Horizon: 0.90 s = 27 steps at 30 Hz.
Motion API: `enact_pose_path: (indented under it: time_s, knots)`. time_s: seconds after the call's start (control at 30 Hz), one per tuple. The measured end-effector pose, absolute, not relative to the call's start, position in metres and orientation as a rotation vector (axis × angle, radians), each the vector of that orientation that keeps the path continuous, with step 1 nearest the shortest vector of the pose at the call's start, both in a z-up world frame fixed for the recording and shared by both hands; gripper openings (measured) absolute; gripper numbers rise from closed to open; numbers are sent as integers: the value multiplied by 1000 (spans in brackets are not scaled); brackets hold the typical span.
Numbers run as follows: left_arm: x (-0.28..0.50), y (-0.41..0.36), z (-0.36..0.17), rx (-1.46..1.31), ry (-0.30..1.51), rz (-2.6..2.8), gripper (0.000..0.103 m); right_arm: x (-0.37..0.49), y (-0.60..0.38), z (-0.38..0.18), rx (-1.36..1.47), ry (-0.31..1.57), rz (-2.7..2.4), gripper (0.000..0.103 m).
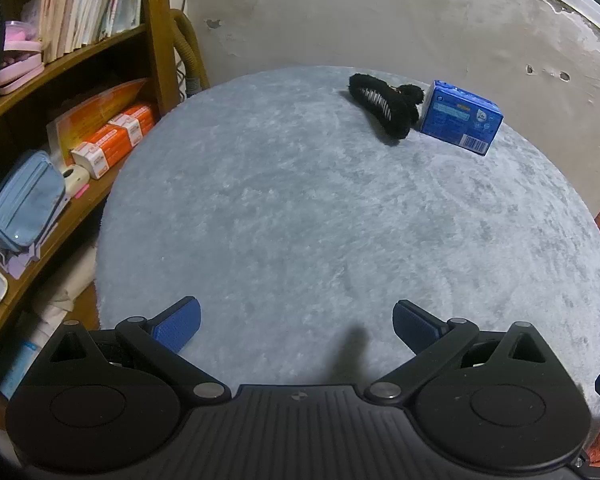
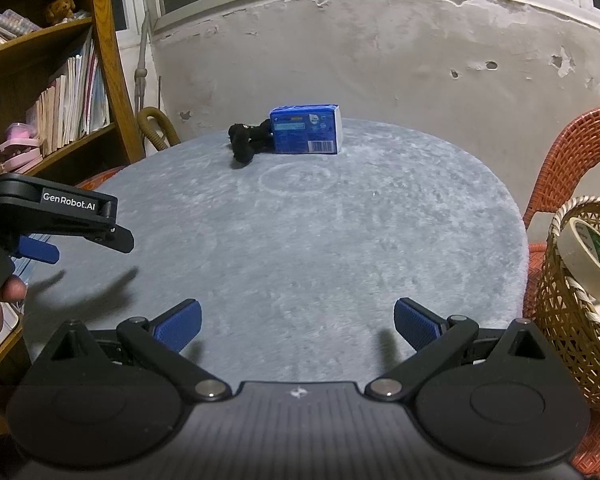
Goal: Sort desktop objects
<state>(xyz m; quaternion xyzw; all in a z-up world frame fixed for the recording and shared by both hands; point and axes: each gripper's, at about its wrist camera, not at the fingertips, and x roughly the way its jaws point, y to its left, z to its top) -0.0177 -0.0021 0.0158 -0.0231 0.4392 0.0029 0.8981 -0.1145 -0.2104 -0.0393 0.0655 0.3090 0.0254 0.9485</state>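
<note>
Left claw (image 1: 296, 326) wide, nothing between its ribbed blue pads, black plastic arms, hanging over the near part of the counter (image 1: 300, 220). Right claw (image 2: 297, 324) likewise wide and empty, same blue pads, black linkages. In the right wrist view the left claw (image 2: 40, 240) shows from the side at the left edge, with a person's fingers (image 2: 2, 300) on its grip below.

Counter is round, covered in a pale grey-blue plush cloth, short pile with swirl marks brushed into it. Two task things on it, both at the far side, well away from both claws: one fuzzy black hair clip (image 1: 384, 104), long and curved with metal teeth showing, and one blue tissue pack (image 1: 460, 122), boxy, glossy wrap, barcode on the lower corner. Clip lies just left of the pack, seemingly touching it.

To the right of the counter, one woven bamboo basket (image 2: 568, 320), open lattice weave, holding one roll of cream tape (image 2: 588, 256) leaning at its rim. Something pale lower inside, too hidden to name. Behind it one orange wicker chair (image 2: 572, 144).

Left side: wooden bookshelf (image 1: 156, 40) with rows of books, orange boxes (image 1: 112, 140), one light blue fabric pouch (image 1: 24, 200), pink items on an upper shelf. Back wall (image 2: 380, 48) is grey plaster, chipped and peeling, white window frame above. A tan ribbed hose (image 2: 156, 124) hangs by the shelf.
</note>
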Motion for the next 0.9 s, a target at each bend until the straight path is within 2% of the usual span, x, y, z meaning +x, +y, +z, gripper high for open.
enact_pose_path:
  time_s: [0.9]
  knots:
    - [-9, 2, 15, -110, 926, 16, 103, -110, -219, -39, 168, 607, 43, 102]
